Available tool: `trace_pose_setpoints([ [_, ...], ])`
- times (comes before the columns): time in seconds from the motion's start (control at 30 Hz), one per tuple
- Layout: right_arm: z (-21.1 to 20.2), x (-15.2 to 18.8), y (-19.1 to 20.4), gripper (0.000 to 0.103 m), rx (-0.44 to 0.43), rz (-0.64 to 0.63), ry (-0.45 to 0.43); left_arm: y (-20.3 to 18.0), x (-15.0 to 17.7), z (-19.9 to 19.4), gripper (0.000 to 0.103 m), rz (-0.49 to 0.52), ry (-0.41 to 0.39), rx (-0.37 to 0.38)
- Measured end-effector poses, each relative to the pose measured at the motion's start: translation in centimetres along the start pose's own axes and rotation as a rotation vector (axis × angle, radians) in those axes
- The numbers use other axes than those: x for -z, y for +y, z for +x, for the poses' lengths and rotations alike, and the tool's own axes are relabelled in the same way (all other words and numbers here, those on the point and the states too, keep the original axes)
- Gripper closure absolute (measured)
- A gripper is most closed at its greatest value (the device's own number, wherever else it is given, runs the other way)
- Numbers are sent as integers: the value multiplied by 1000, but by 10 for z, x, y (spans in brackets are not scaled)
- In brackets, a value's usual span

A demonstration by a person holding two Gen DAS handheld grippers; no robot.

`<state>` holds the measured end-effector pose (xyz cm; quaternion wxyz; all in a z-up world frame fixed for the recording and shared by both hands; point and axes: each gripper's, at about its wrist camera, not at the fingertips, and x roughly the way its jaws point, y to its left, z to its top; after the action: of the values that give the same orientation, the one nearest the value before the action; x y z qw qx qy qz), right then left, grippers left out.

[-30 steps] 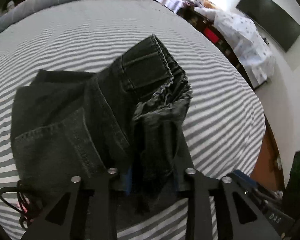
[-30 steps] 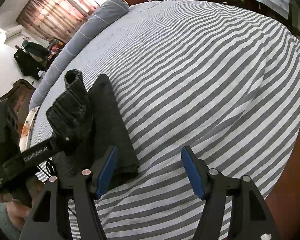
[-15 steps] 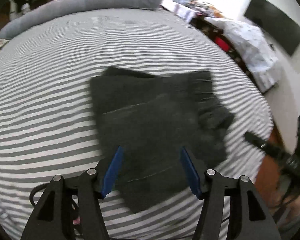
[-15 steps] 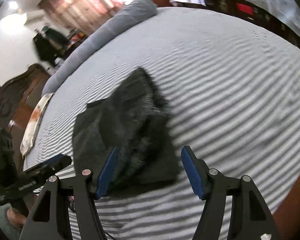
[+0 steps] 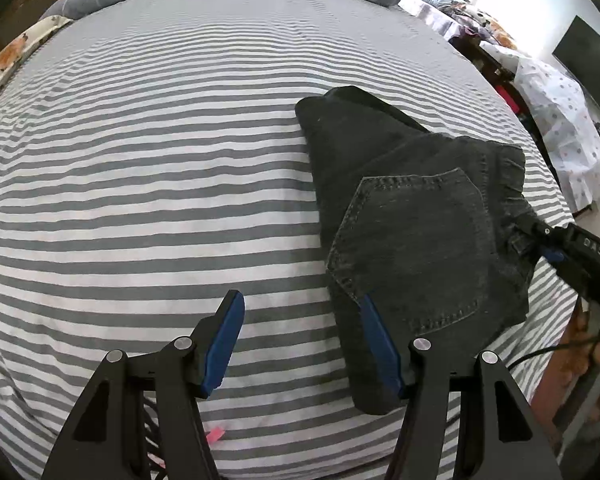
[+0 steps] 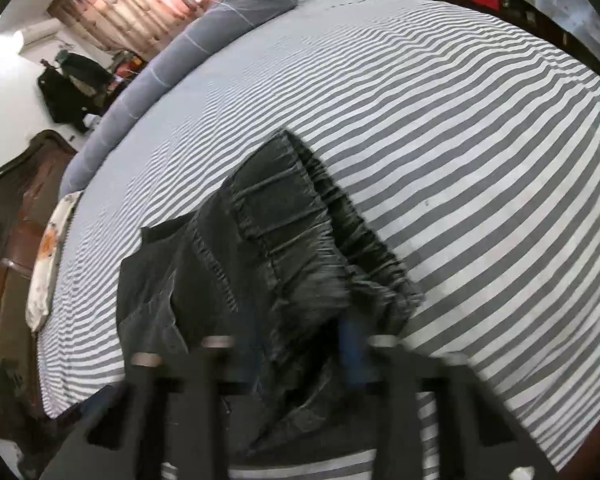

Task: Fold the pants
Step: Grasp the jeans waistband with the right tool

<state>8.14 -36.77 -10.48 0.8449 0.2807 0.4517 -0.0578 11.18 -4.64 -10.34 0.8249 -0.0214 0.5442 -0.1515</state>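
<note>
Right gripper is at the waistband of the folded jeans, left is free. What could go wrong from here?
1. The right gripper grips the elastic waistband of the black jeans; a pull could drag open the fold.
2. The jeans lie near the edge of the striped bed and could slide off.
3. The open left gripper has one finger over the denim and might snag it.

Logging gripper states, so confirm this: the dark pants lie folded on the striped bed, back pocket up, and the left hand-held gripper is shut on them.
Wrong. The left hand-held gripper is open and holds nothing, per the left wrist view. The pants do lie folded on the bed, pocket up.
</note>
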Motion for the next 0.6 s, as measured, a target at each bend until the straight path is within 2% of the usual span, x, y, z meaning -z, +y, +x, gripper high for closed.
trace_pose_setpoints([
  [0.07,-15,-1,5,92,-43,-3,-30,-1,-1,-3,42,0,-11,8],
  [0.17,-46,5,8,92,-49,-37,-95,-5,-4,-10,42,18,-38,21],
  [0.23,-58,12,-1,93,-51,-7,-105,-14,-5,-14,42,46,-64,27],
  [0.4,-22,23,-18,93,32,-6,-23,-41,-8,-7,42,128,-72,47],
  [0.53,-10,23,-17,92,66,-28,-27,-60,-5,9,42,202,-58,66],
  [0.6,-8,24,-16,92,69,-42,-24,-65,-5,20,42,225,-48,41],
])
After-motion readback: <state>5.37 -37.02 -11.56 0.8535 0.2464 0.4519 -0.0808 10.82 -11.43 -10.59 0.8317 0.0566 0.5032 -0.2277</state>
